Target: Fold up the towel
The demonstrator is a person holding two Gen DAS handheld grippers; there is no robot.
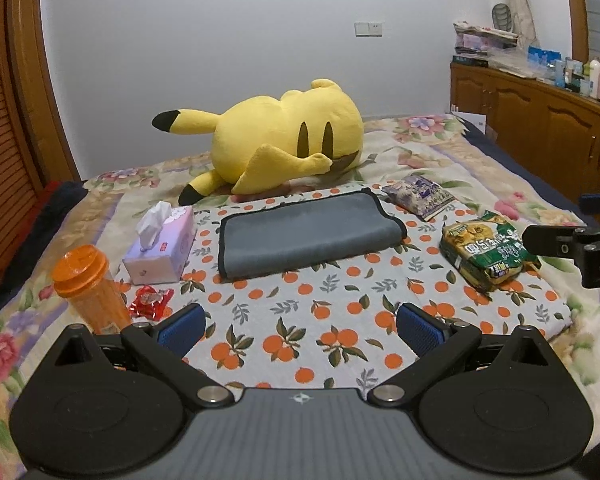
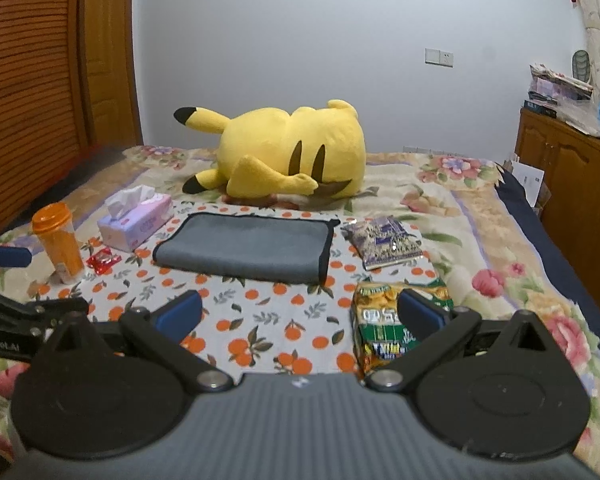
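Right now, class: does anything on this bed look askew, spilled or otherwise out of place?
Nothing is spilled or damaged. The grey towel lies folded on the orange-print cloth, its right corner slightly uneven. The yellow plush lies tipped on its side behind it. Both grippers, left and right, are open, holding nothing.

- This is a bedroom in someone's home: a wide bed [image 2: 480,216] fills the room, covered with a floral blanket.
- A big yellow plush toy [image 1: 284,136] lies on its side near the far edge of the bed.
- A tissue box [image 1: 162,246], an orange bottle [image 1: 86,286] and snack packets [image 1: 486,250] sit on an orange-print cloth [image 1: 300,320] spread over the blanket.
- Wooden cabinets [image 1: 540,120] along the right wall hold toiletries and stacked papers.
- A louvred wooden door [image 2: 32,80] stands on the left.
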